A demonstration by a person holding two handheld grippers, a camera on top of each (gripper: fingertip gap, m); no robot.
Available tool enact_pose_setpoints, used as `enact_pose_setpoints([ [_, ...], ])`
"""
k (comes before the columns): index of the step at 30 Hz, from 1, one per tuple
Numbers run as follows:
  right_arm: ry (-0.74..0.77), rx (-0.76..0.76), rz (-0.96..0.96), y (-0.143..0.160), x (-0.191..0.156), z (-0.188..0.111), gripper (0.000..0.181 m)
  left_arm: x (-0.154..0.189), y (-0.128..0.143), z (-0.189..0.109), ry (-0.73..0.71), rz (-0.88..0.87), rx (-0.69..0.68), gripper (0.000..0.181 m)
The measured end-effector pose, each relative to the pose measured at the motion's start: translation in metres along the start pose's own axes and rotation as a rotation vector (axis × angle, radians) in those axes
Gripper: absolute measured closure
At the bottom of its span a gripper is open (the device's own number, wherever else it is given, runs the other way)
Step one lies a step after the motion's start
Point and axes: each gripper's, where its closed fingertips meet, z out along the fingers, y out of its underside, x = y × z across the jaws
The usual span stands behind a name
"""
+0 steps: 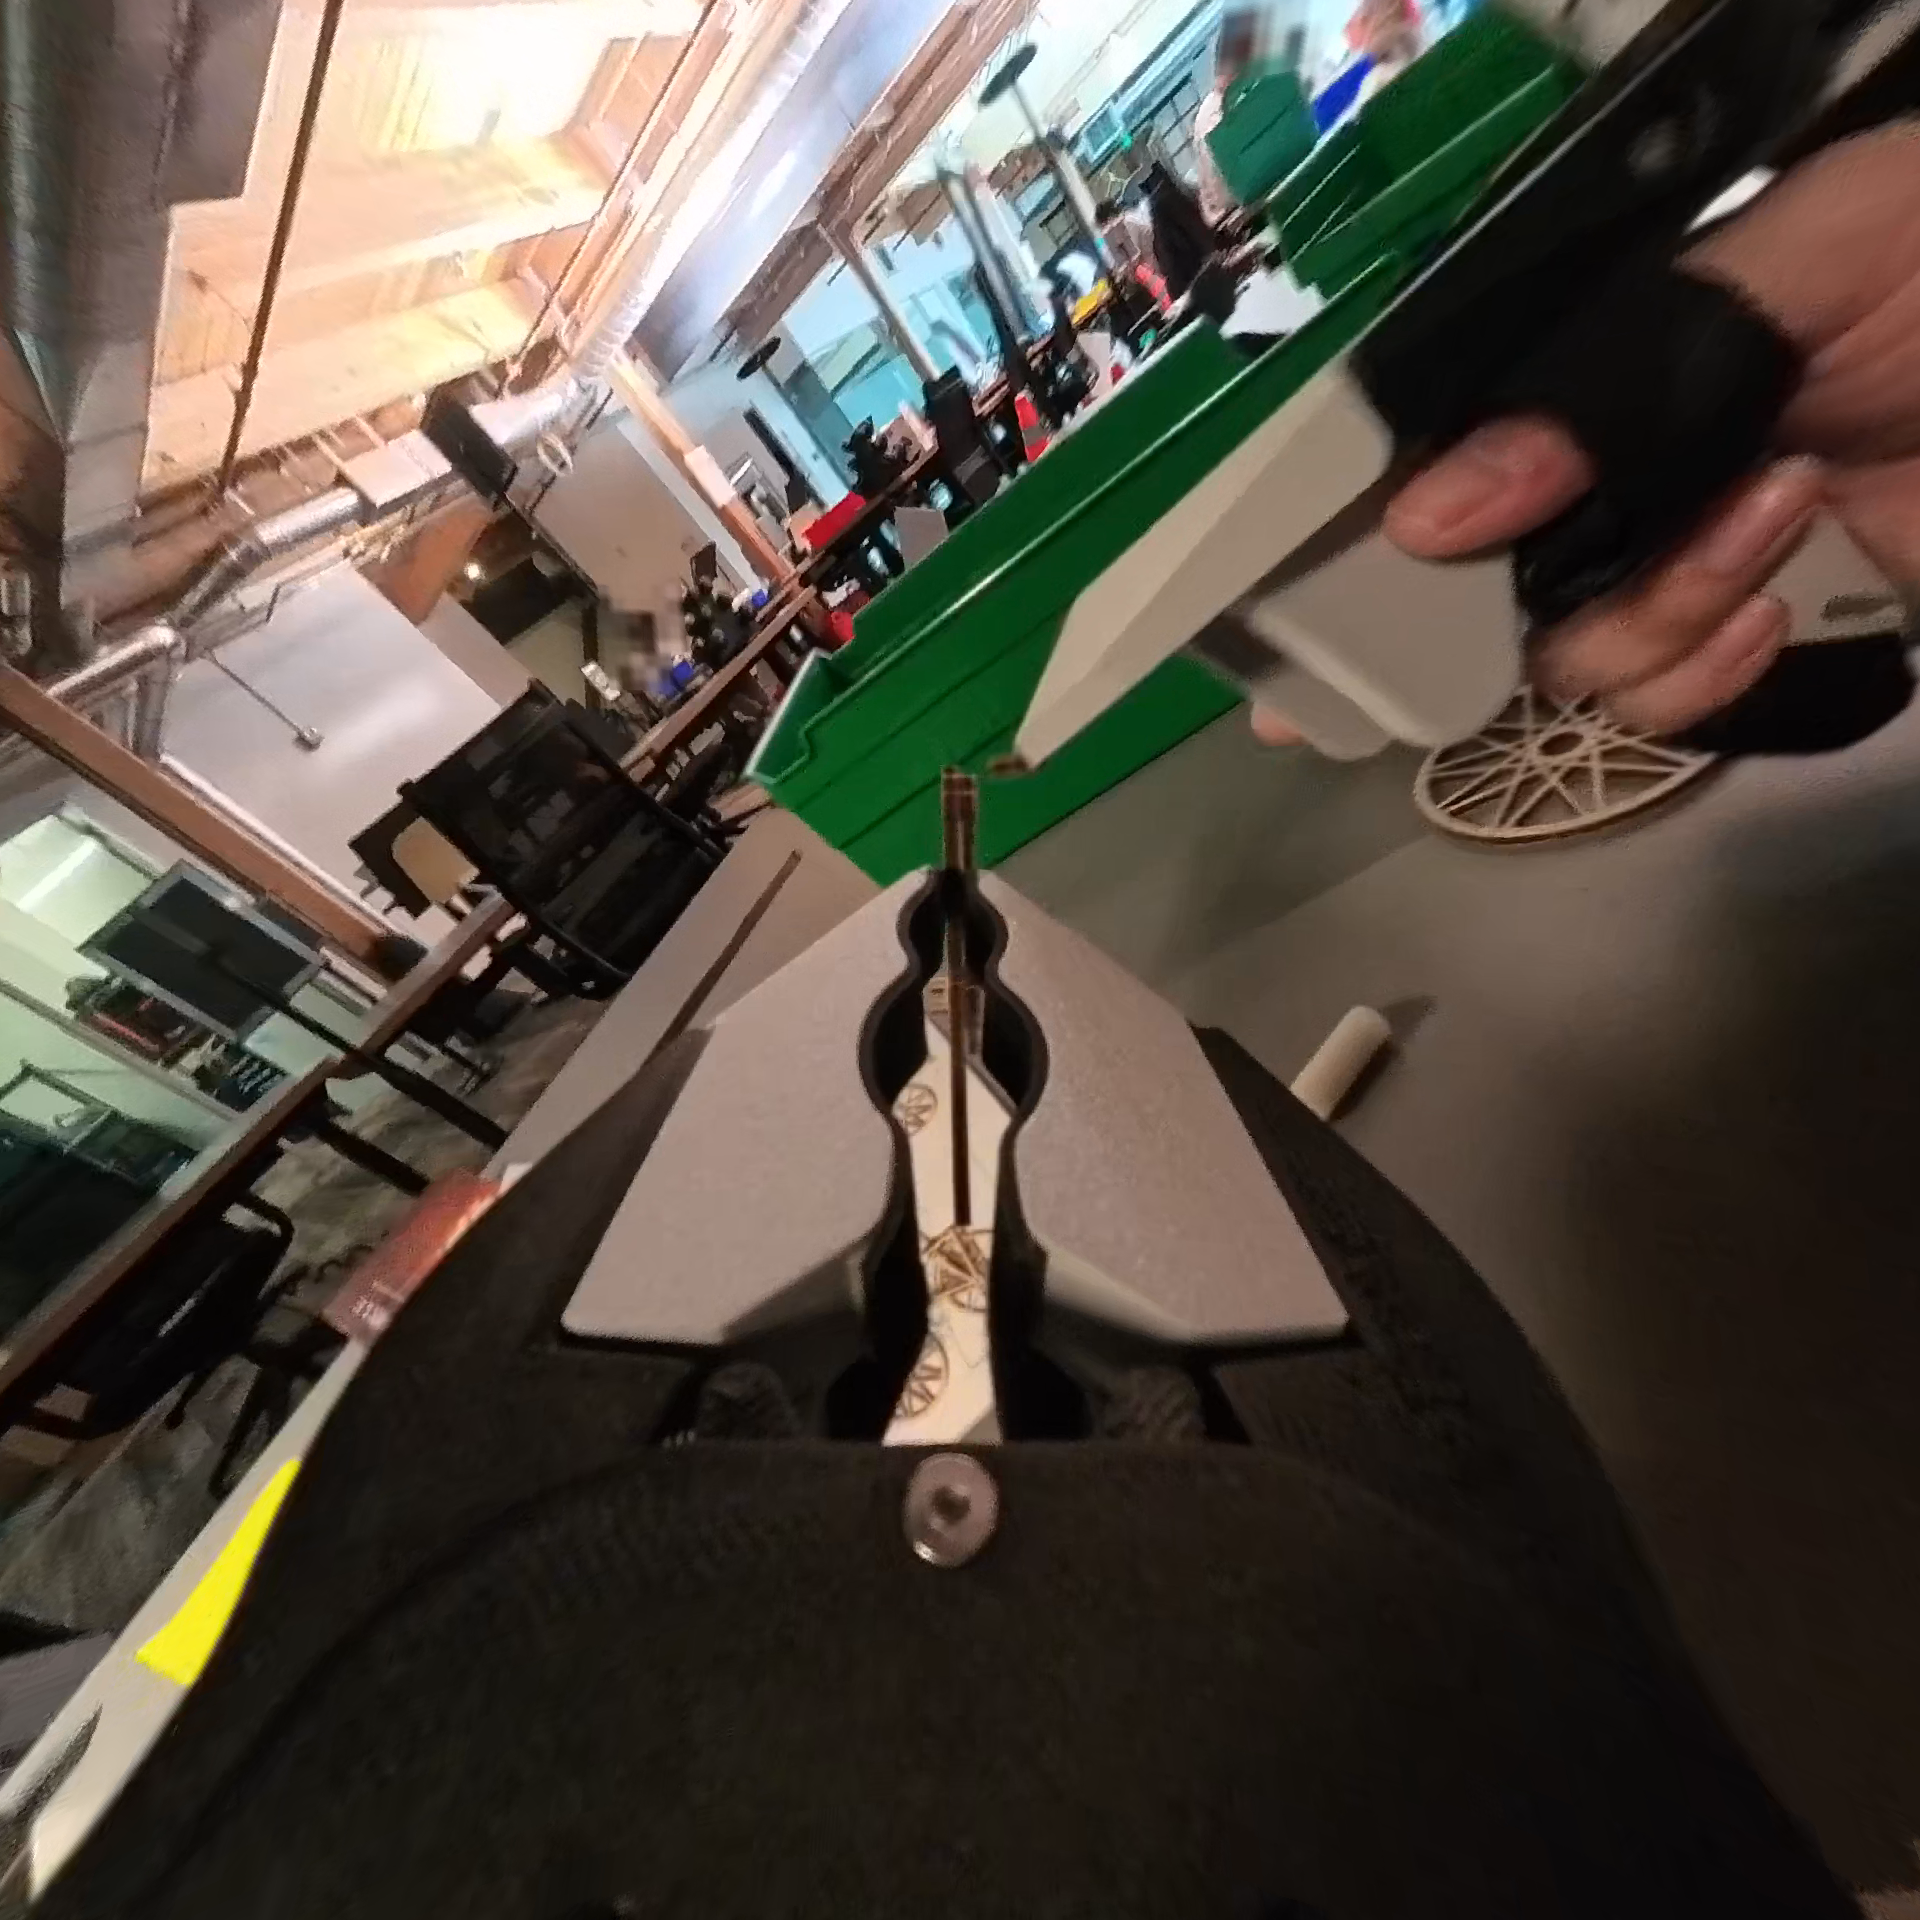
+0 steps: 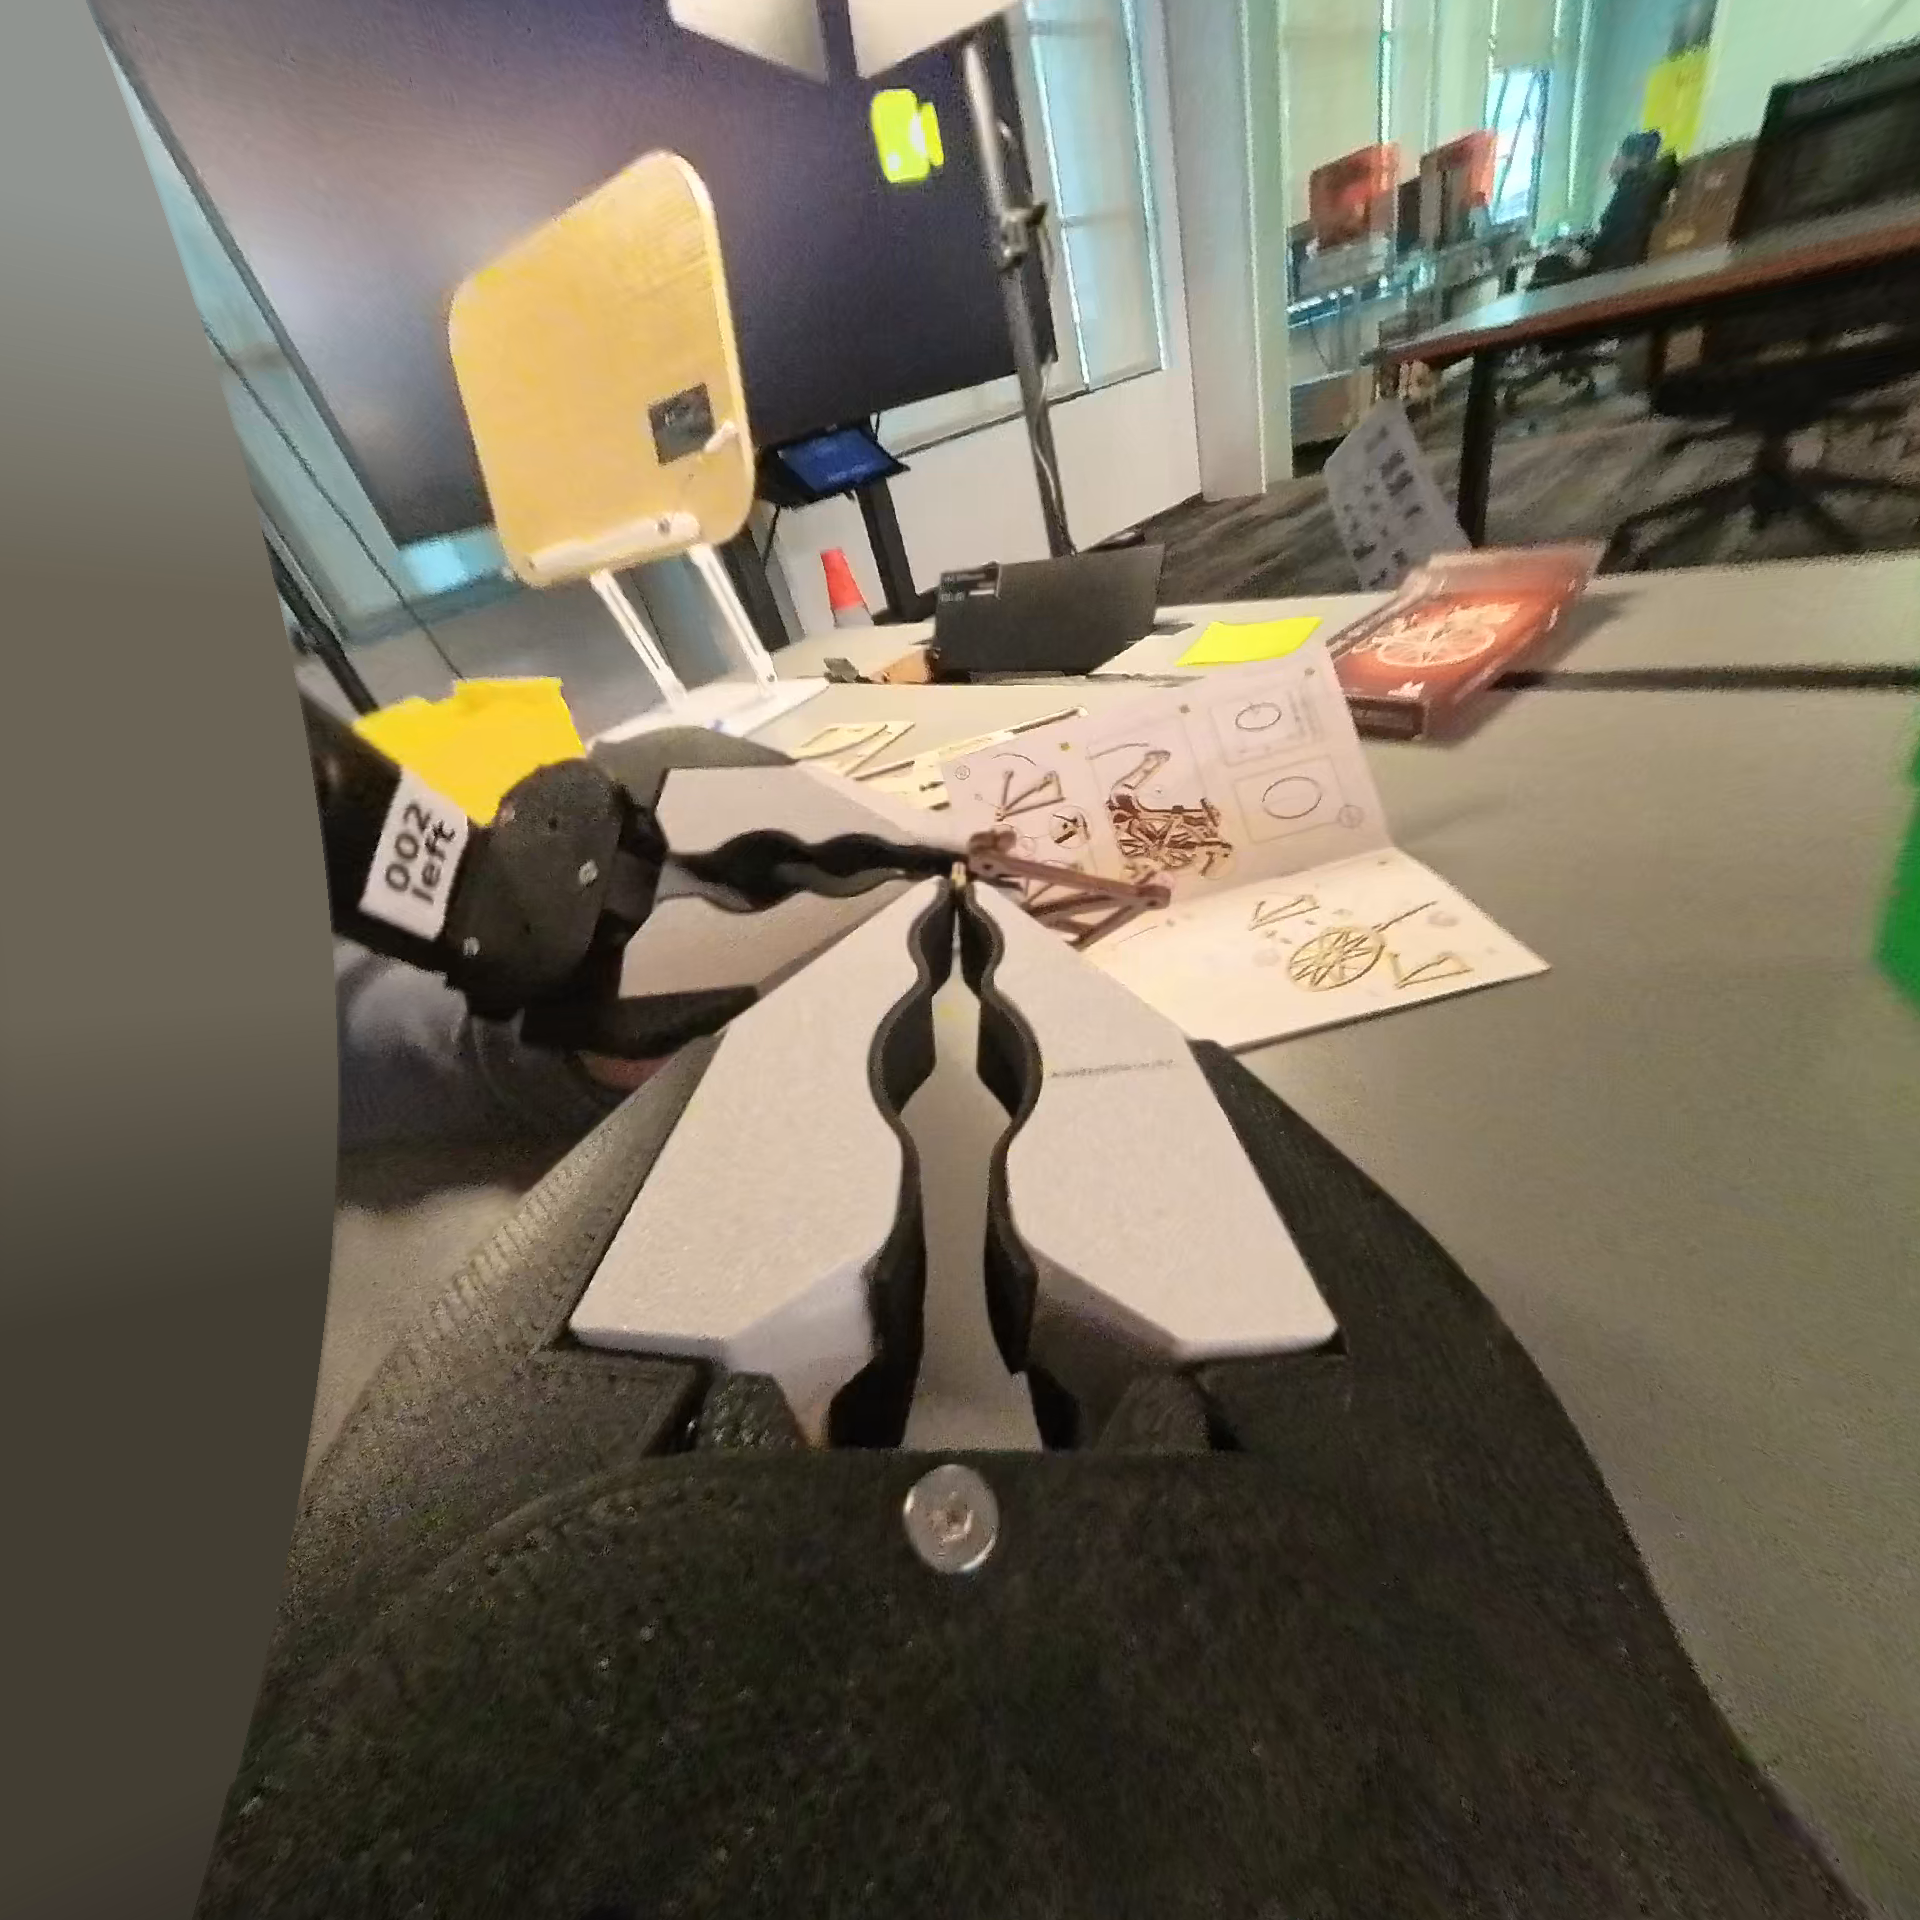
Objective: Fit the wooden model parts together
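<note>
My left gripper (image 1: 956, 899) is shut on a thin dark-brown wooden frame piece (image 1: 957, 831), seen edge-on, with its tip sticking out past the fingertips. In the right wrist view the left gripper (image 2: 930, 858) comes in from the left and holds this triangular lattice piece (image 2: 1086, 896) above the table. My right gripper (image 2: 958, 902) is shut on a tiny pale wooden peg (image 2: 956, 881), whose tip meets the end of the frame piece. In the left wrist view a hand holds the right gripper (image 1: 1023, 756) at the upper right. A pale wooden spoked wheel (image 1: 1553, 769) lies on the grey table (image 1: 1558, 1143).
An open instruction sheet (image 2: 1247, 831) lies under the parts, with flat wooden sheets (image 2: 862, 743), a brown box (image 2: 1455, 644) and a black laptop (image 2: 1039, 613) behind it. Green bins (image 1: 935, 707) stand at the back. A white cylinder (image 1: 1340, 1060) lies on the table. A yellow board on a stand (image 2: 603, 364) stands at the left. My two grippers' fingertips are within a few centimetres of each other.
</note>
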Motion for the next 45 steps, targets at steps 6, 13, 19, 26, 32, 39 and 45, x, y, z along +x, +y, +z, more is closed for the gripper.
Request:
enact_pose_setpoints([
  [6,0.119,-0.521,-0.643,0.045,0.017,-0.027,0.181,-0.002,0.006,0.001,0.002,-0.028,-0.029,0.18],
  [13,-0.003,-1.001,-1.449,0.087,0.029,-0.031,0.181,0.005,0.011,0.003,0.042,-0.045,-0.056,0.18],
  [19,-0.206,-1.045,-1.928,0.085,0.015,-0.021,0.181,0.0,0.013,0.002,0.038,-0.098,-0.05,0.18],
  [26,-0.462,-1.146,-2.173,0.089,0.016,-0.024,0.181,-0.006,0.014,0.001,0.032,-0.178,-0.04,0.18],
  [32,-0.528,-1.154,-2.21,0.092,0.017,-0.022,0.181,-0.008,0.015,0.001,0.035,-0.204,-0.039,0.18],
  [39,-0.564,-1.173,-2.206,0.098,0.017,-0.022,0.181,-0.007,0.014,0.0,0.04,-0.209,-0.035,0.18],
  [45,-0.576,-1.173,-2.214,0.099,0.016,-0.022,0.181,-0.006,0.014,0.0,0.045,-0.215,-0.035,0.18],
])
